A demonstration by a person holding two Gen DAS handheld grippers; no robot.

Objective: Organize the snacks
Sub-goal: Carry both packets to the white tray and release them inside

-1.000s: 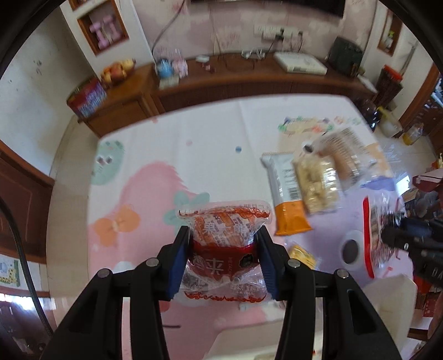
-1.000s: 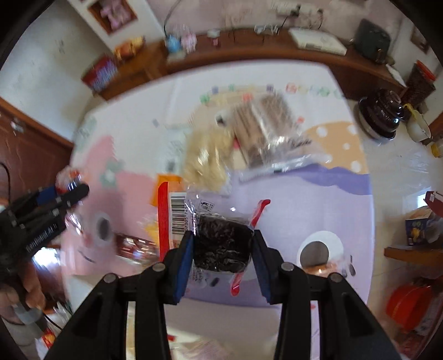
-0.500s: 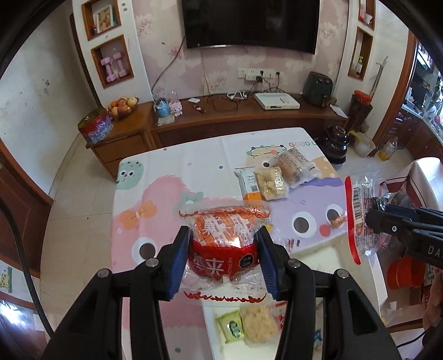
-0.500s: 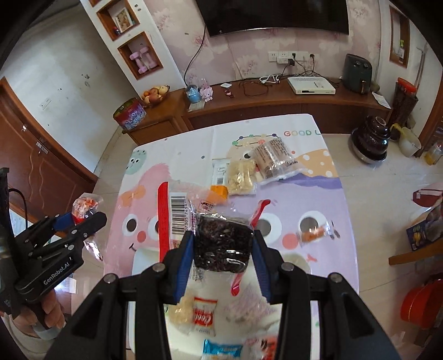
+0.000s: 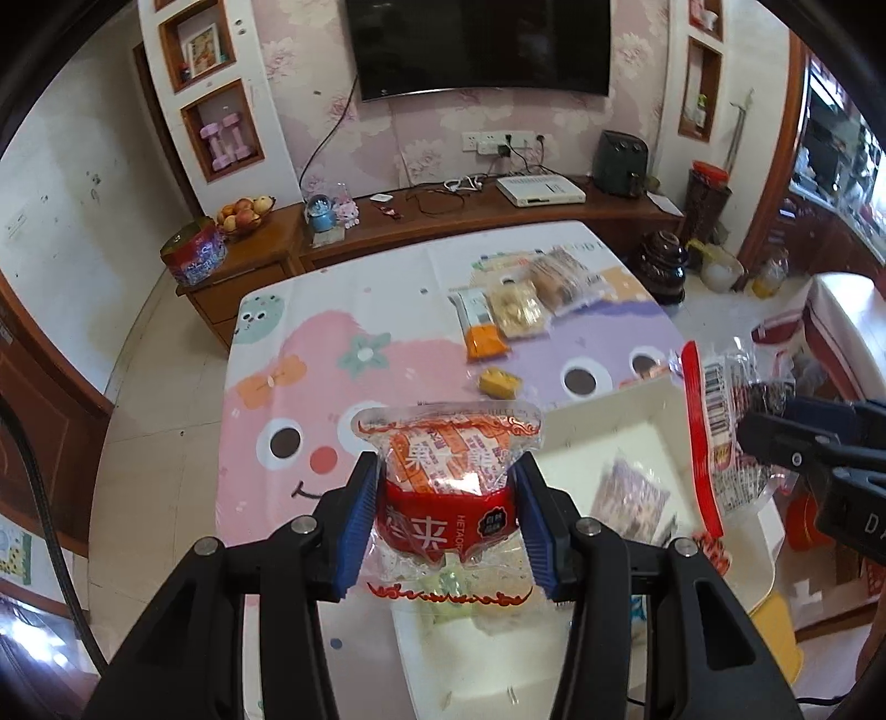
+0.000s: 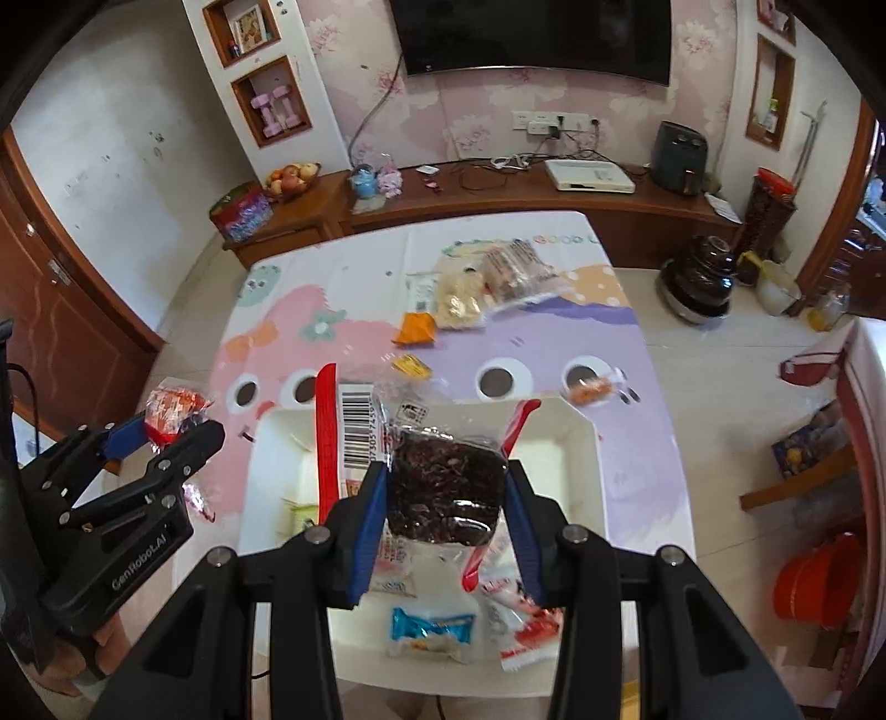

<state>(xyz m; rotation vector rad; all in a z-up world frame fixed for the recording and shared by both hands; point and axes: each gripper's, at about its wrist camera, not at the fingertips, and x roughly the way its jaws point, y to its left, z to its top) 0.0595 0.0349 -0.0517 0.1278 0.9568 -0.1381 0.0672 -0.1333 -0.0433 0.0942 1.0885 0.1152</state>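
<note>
Pulled back and up from the table [image 6: 637,354] since a second ago, both now above the white bin [image 6: 581,443] at its near edge. Left gripper [image 5: 447,501] pinching a red packet [image 5: 443,487]; right gripper [image 6: 446,498] pinching a dark packet [image 6: 446,490]. Beyond the bin, loose snacks [image 6: 470,288] toward the far edge, wide bare cloth left of them.

floral pink wallpaper [image 5: 443,138], wall-mounted tv [image 5: 479,47], long wooden sideboard [image 6: 498,205], pale tiled floor [image 6: 720,376].
</note>
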